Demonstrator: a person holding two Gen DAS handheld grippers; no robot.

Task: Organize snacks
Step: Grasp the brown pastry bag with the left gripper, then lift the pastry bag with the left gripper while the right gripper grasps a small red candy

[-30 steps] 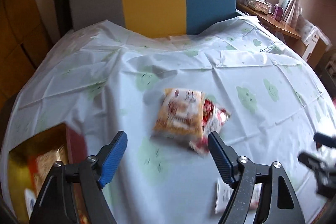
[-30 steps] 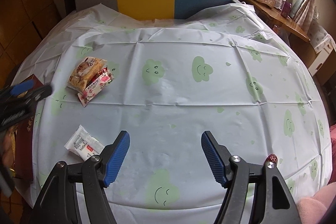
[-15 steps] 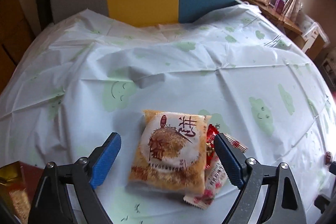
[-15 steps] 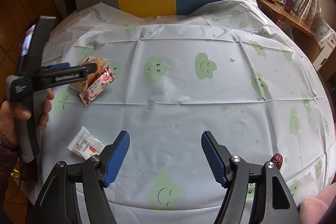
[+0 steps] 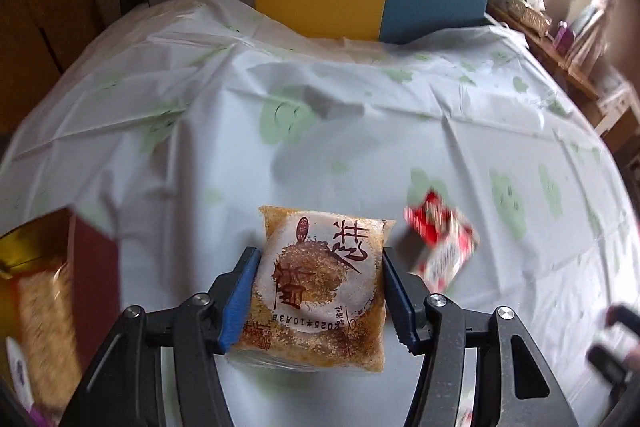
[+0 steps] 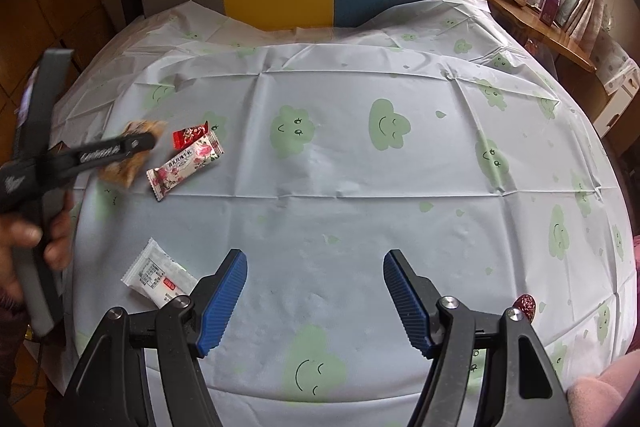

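Green clouds dotted the white cloth (image 6: 360,195) on the desk. Left gripper (image 5: 318,291) fingers were closing on both sides of the brown snack pack (image 5: 320,287). Right gripper (image 6: 316,301) fingers stayed apart, holding nothing.

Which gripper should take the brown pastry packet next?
Left. The left gripper already has the brown pastry packet between its closing fingers, pads at both edges. The right gripper hangs open over bare tablecloth, nothing between its fingers, away from the snacks.
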